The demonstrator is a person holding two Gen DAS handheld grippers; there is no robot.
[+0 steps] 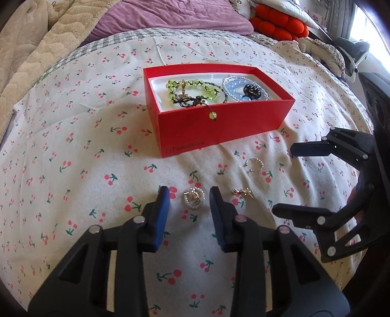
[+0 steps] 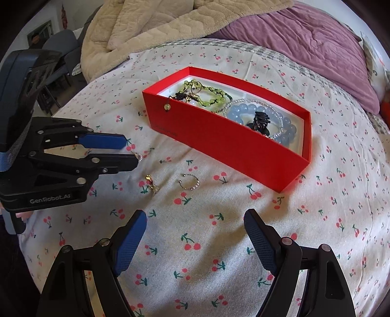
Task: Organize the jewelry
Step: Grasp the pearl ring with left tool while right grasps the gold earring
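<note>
On bedsheet (image 1: 73,146): red box (image 1: 219,126) "ONEPLUS" | L hand-held gripper (image 1: 189,195) apart round pearl ring (image 1: 193,198); R (image 2: 195,219) wide, empty

Red box (image 1: 219,126) open, bead bracelets inside; pearl ring (image 1: 193,198), gold earring (image 1: 241,192), silver ring (image 1: 254,164) loose on sheet.

Bright daylight enters from the window (image 1: 365,22), which glares white in the left wrist view. Shadows are soft. Both views bend strongly outward and darken at the corners.
</note>
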